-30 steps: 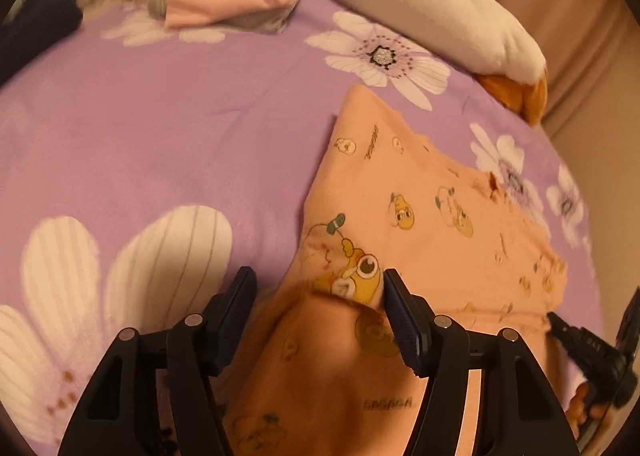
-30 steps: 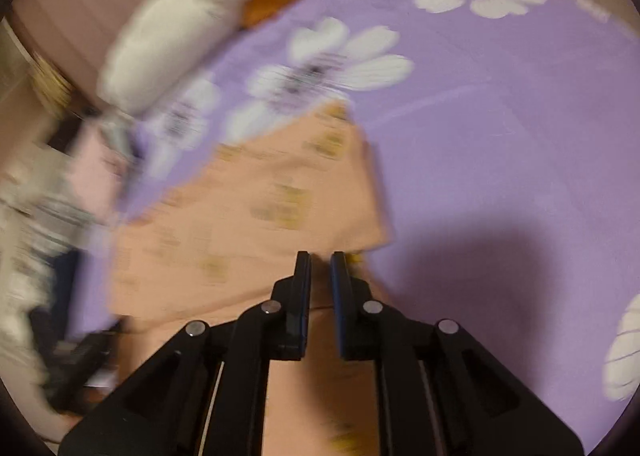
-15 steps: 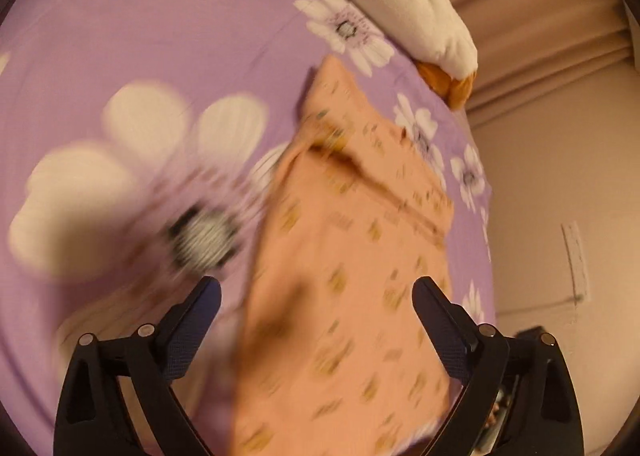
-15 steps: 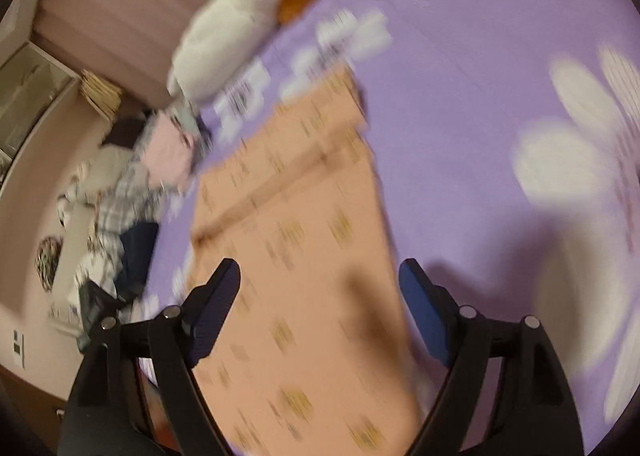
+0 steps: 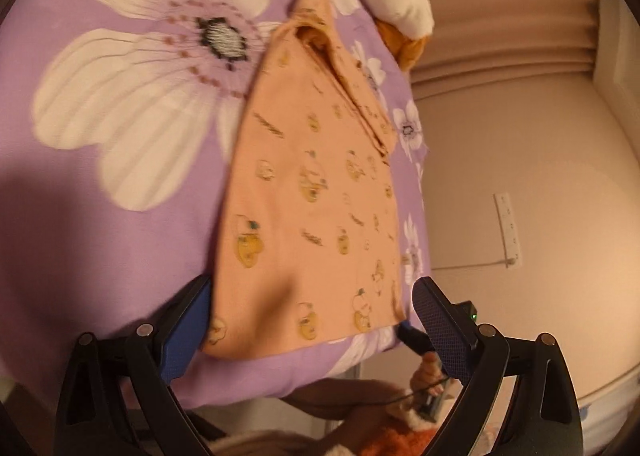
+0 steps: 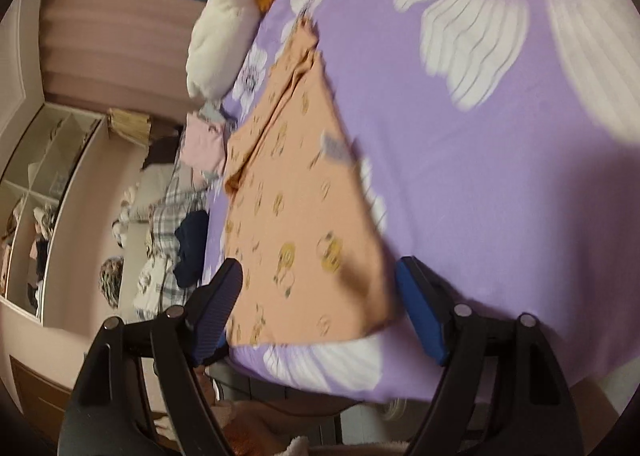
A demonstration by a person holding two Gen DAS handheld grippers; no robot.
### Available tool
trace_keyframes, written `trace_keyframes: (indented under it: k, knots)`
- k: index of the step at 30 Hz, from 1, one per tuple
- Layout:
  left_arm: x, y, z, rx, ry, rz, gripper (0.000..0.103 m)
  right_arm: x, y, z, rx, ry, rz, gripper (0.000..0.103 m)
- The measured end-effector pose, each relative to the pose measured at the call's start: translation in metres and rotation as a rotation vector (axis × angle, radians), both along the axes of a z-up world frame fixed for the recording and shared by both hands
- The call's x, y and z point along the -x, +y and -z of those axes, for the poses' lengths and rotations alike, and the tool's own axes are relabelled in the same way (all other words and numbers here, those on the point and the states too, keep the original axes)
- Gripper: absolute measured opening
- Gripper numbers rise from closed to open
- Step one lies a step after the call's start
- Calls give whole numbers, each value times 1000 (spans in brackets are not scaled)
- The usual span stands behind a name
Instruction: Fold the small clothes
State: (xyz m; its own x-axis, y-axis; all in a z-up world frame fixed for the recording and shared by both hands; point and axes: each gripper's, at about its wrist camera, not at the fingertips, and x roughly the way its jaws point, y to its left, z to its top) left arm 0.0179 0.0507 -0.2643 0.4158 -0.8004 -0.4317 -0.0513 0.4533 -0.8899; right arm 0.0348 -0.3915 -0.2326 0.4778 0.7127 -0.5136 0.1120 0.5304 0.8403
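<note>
On the purple floral bedsheet [image 5: 120,223] lies a folded peach garment [image 5: 308,215], both hand-held grippers spread wide, empty.

Both grippers let go of the orange garment [image 5: 308,191] and pulled back toward the near edge of the bed. The left gripper [image 5: 316,320] opened wide, and the right gripper [image 6: 320,308], which was closed, also opened. The garment now lay folded flat on the purple sheet [image 5: 100,215], touching neither gripper.

Black two-finger left tongs [image 5: 310,320] and right tongs [image 6: 320,302] — blue ribbed pads, silver screws, triangular cut-outs
</note>
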Motion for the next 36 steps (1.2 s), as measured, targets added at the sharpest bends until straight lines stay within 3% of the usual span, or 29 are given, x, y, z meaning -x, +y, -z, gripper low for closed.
trace_keyframes:
  k: [3,4,9,12,15,17,19,20,21,22,24,29,31,34,36]
  knots:
    - [-8,-13,9,132,31,54,95,-4,20,1,-52,-1,-45,81]
    - [-11,-18,10,139,39,47,95,-6,27,2,-59,2,-37,81]
    - [-9,-32,-2,25,-18,-35,95,-8,34,-1,-18,-28,32,77]
    - [-9,-36,1,-24,5,-65,77,-6,32,0,3,-24,76,68]
    - [-7,-35,9,7,29,-88,68,-7,30,0,9,-37,113,63]
    - [-9,-33,14,-3,62,-137,56,-9,31,0,36,-44,119,57]
    - [-12,-32,22,-55,93,-187,23,-11,34,3,100,-33,151,38]
    - [-14,-33,26,-80,106,-199,11,-11,35,5,138,-20,185,30]
    - [-19,-32,32,-116,126,-211,8,-11,35,8,159,-8,215,13]
    - [-22,-32,34,-96,123,-214,8,-11,32,12,165,3,241,1]
    - [-26,-32,30,-118,142,-221,8,-12,30,16,157,3,264,0]
    - [-26,-43,18,-242,89,-237,8,-14,41,4,257,-37,276,2]
    - [-24,-43,7,-300,60,-244,7,-12,37,2,183,-43,298,5]
    - [-19,-29,-17,-436,-21,-329,7,-11,24,-7,-49,-104,314,5]
    - [-25,-23,-34,-395,-71,-359,5,-18,20,-26,-59,-161,338,5]
